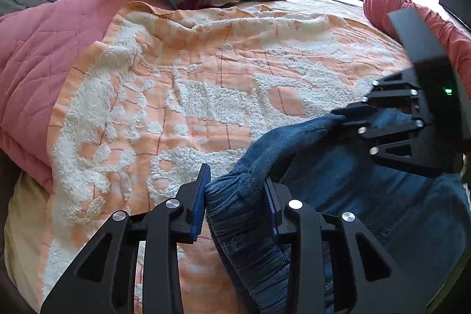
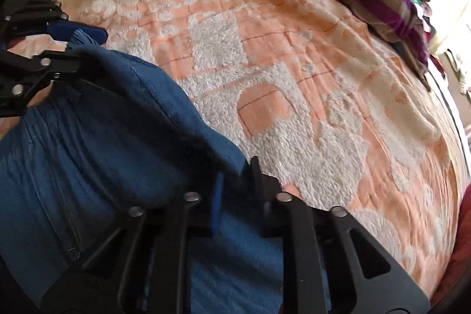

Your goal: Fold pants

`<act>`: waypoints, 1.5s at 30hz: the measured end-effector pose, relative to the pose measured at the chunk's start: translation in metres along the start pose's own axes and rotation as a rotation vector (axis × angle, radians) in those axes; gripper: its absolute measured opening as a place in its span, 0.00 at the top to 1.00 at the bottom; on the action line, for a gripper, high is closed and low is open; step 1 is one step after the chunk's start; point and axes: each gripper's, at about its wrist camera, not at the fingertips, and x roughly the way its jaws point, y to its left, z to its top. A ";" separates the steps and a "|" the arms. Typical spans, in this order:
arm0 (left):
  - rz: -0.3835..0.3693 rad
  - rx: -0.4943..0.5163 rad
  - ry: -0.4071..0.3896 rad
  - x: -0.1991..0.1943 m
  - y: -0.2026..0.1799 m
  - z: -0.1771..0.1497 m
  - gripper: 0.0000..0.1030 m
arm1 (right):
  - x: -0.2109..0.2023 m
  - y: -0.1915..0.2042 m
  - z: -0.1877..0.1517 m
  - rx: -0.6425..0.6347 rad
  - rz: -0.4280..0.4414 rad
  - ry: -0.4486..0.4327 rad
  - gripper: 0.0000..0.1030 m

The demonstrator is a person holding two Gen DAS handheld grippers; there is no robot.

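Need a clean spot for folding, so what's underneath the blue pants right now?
The blue pants hang over an orange-and-white blanket; the blanket right below them is covered from view.

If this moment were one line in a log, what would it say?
task: fold pants | left gripper: jaws shut on pants waistband | right gripper: jaws shut on pants | surface: blanket

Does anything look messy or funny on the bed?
Only the blue pants: bunched and lifted off the orange blanket, pinched by the left gripper and right gripper. Nothing looks torn or spilled.
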 end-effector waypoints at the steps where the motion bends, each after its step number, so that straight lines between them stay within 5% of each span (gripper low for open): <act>1: -0.002 0.004 -0.004 -0.001 0.000 0.000 0.69 | -0.004 -0.001 -0.002 0.020 -0.001 -0.012 0.96; 7: -0.008 0.027 -0.038 -0.018 -0.008 -0.004 0.69 | -0.053 -0.009 -0.021 0.175 0.049 -0.140 0.98; 21: -0.026 0.084 -0.143 -0.097 -0.035 -0.049 0.69 | -0.146 0.051 -0.085 0.254 0.132 -0.275 0.98; 35: -0.051 0.073 -0.039 -0.123 -0.038 -0.128 0.68 | -0.164 0.150 -0.143 0.264 0.260 -0.254 0.98; 45: -0.038 0.045 0.014 -0.131 -0.026 -0.150 0.53 | -0.156 0.167 -0.156 0.289 0.247 -0.204 0.98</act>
